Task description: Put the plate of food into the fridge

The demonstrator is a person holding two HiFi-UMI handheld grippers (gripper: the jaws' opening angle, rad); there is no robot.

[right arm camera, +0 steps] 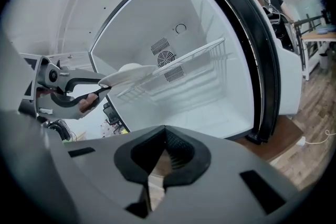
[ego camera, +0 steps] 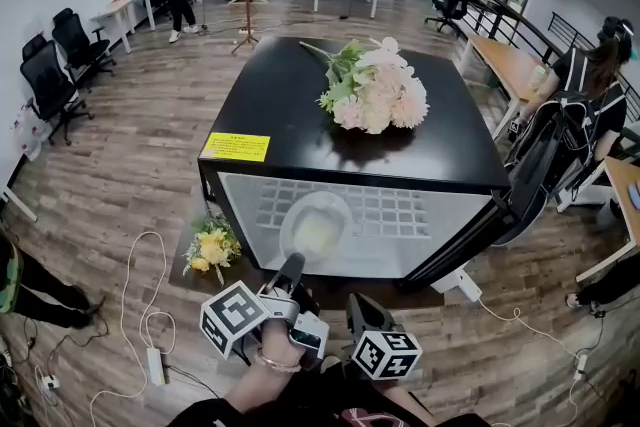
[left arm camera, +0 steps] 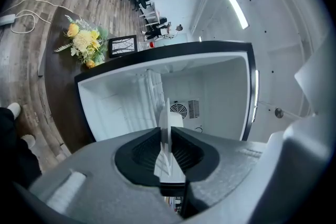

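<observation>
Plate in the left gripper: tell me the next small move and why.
Probably slide the plate a little deeper onto the wire shelf before letting go. The left gripper is clamped on its rim, and the plate seems to sit only at the shelf's front edge.

No words can be read: a yellow sticker at the front left corner of the black top of the fridge carries a few lines of dark print, but they are too small and blurred to make out.
</observation>
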